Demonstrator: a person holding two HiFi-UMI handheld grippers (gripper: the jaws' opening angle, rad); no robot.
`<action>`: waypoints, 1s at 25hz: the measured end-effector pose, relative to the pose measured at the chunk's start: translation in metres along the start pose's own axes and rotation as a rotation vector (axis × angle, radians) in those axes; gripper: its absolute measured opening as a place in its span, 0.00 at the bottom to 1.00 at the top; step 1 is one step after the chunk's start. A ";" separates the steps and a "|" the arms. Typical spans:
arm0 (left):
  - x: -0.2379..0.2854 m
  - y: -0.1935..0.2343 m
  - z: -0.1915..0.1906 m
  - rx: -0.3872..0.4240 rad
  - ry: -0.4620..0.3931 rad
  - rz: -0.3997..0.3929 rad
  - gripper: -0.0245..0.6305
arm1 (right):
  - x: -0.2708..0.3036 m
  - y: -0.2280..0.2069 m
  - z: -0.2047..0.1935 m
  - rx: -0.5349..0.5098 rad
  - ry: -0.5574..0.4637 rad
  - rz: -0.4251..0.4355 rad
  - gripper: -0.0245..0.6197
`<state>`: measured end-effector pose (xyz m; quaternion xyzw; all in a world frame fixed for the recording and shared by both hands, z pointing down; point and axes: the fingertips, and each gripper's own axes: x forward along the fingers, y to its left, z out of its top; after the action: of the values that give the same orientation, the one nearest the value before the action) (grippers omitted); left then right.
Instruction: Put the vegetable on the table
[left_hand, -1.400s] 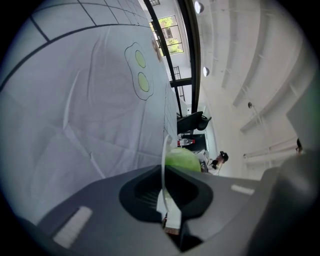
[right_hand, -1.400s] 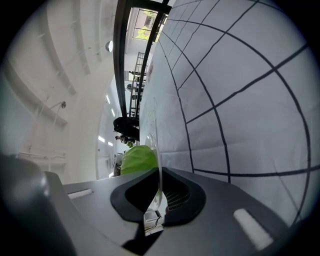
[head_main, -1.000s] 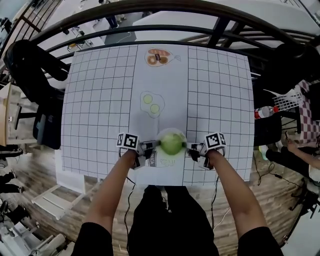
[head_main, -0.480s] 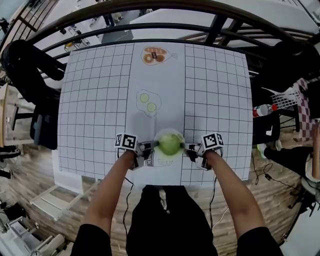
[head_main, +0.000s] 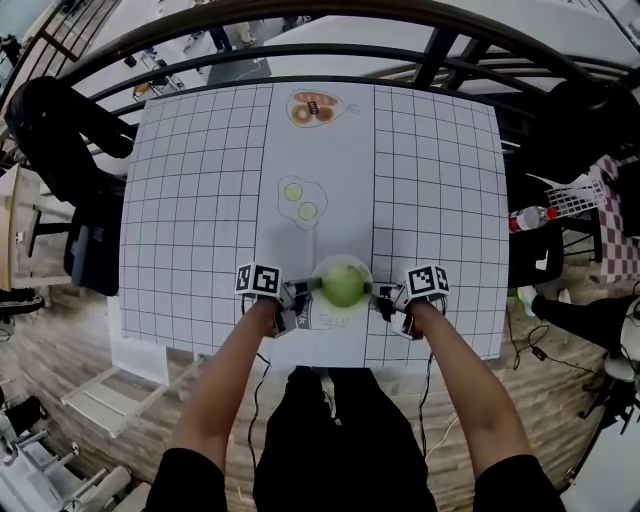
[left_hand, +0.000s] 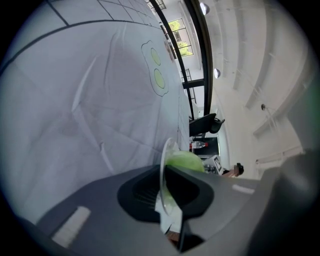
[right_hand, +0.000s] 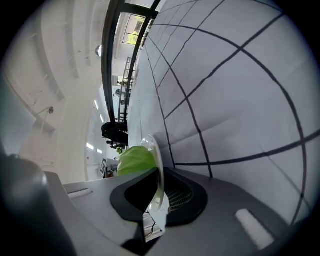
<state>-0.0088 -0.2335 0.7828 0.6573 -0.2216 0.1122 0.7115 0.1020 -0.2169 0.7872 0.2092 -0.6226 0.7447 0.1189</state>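
Here, a gridded table (head_main: 200, 200) stands on wooden floor (head_main: 60, 350) beside a black chair (head_main: 60, 135).

Head view steeply down over table (head_main: 200, 200), gripper views close, facing inward, sharing plate (left_hand: 164, 160)

Table cover (head_main: 190, 200) — thin white sheet, matt; paper or cloth, cannot tell; creased toward front edge. Plate (head_main: 325, 266) at front edge: thin translucent plastic, glossy rim. Vegetable (head_main: 343, 287) on plate — pale green, smooth, faint waxy sheen. Railing (head_main: 300, 10) beyond far edge: dark metal, semi-gloss. Floor (head_main: 60, 350): wood planks, satin finish. Trousers (head_main: 340, 445): black matt cloth.
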 end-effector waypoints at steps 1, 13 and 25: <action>-0.001 0.000 -0.002 0.007 0.007 0.006 0.09 | 0.000 0.000 0.000 -0.002 -0.007 -0.008 0.07; -0.004 0.002 -0.005 0.012 -0.016 0.028 0.13 | -0.006 -0.006 -0.006 -0.084 0.009 -0.174 0.15; -0.007 -0.008 -0.011 0.073 -0.015 0.021 0.28 | -0.016 0.004 -0.014 -0.090 -0.009 -0.147 0.25</action>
<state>-0.0093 -0.2228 0.7724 0.6814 -0.2298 0.1227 0.6840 0.1122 -0.2024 0.7742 0.2522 -0.6387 0.7043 0.1799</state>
